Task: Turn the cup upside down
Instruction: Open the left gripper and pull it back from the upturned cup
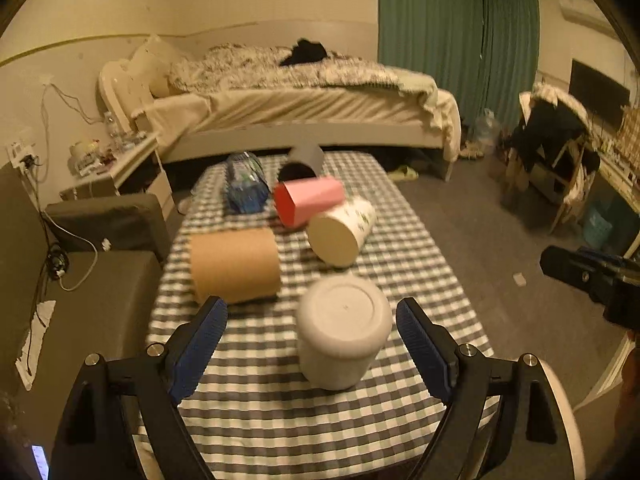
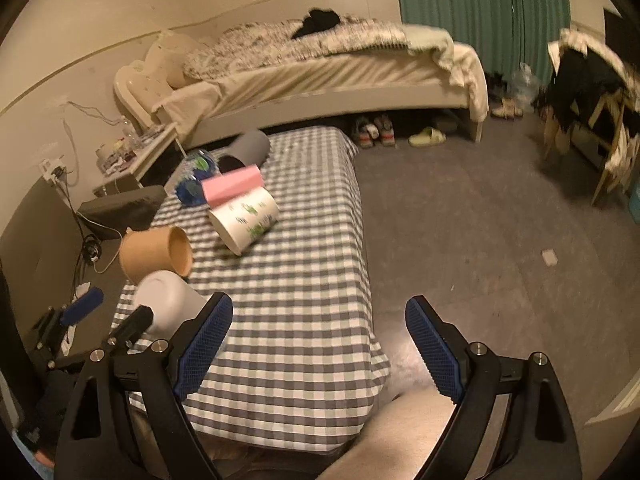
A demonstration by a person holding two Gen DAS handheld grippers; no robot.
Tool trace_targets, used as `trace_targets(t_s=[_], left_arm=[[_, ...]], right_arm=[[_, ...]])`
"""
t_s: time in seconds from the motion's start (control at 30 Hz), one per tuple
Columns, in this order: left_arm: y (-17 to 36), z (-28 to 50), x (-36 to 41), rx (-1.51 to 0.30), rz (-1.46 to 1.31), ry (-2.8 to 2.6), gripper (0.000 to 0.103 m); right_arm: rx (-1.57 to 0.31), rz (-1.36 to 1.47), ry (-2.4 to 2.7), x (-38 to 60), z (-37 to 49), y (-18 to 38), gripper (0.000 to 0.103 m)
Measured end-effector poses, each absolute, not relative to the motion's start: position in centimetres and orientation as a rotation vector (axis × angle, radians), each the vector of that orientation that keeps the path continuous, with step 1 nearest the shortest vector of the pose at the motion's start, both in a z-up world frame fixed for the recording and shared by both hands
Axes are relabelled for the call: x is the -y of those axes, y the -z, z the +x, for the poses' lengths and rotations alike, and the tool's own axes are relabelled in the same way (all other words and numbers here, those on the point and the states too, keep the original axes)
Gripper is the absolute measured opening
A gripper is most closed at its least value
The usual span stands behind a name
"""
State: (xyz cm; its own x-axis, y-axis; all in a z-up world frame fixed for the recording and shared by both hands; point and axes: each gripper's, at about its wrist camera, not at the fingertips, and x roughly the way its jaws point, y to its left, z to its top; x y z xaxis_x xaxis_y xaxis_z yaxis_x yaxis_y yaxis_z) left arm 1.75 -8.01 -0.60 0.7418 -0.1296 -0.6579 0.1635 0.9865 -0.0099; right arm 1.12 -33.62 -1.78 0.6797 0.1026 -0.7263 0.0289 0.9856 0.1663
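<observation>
Nearest to us, the left claw [image 1: 311,322] stands wide open, its blue pads on either side of the white cup [image 1: 343,330] without touching it; the cup sits upside down, base up, on the checked tabletop [image 1: 280,412]. Our right claw [image 2: 319,322] is just as wide open and holds nothing, hanging over the tabletop's near right edge with grey floor [image 2: 500,240] beyond. From the right wrist we see the left claw's blue tip and dark arm flanking that same cup at the tabletop's left corner, which the left wrist cannot show from outside. Further back, a brown cup [image 1: 236,265] lies on its side; only the right wrist looks into its open mouth. Next come a white cup with green print [image 1: 342,232], also on its side, a pink cup [image 1: 308,201] touching it, a blue plastic bottle [image 1: 246,188] and a grey cup [image 1: 304,162] at the far end. The left wrist alone catches the right claw as a dark shape at its right edge. Behind everything, a bed [image 1: 304,108] lines the wall beside green curtains [image 1: 452,32], and only the right wrist shows shoes [image 2: 374,130] under the bed.
</observation>
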Motion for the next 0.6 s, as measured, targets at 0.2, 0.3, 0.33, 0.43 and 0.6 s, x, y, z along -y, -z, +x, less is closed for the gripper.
trace_targets(t_s=[0.2,0.3,0.33,0.43,0.6], left_arm=[[-2.5,-0.7,5.1,-0.647,0.029,0.118,0.091],[-3.1,-2.0,3.8,-0.614,0.021,0.092,0.097],[-3.1,-2.3,3.5,-0.608,0.020,0.087,0.098],[-2.6,-3.2,2.5,-0.610,0.011,0.072,0.100],[-1.0,-4.1,1.6,-0.637,0.008,0.051,0.101]], right_arm=[[-0.733,0.095,-0.066,31.2,-1.3,-1.6,0.088],[-0.700,0.072,-0.072,29.9,-2.4,-2.3,0.092],[-0.692,0.067,-0.071,29.6,-2.7,-2.4,0.093],[-0.682,0.058,-0.071,28.6,-3.4,-2.0,0.093],[-0.699,0.053,-0.068,27.5,-4.2,0.0,0.102]])
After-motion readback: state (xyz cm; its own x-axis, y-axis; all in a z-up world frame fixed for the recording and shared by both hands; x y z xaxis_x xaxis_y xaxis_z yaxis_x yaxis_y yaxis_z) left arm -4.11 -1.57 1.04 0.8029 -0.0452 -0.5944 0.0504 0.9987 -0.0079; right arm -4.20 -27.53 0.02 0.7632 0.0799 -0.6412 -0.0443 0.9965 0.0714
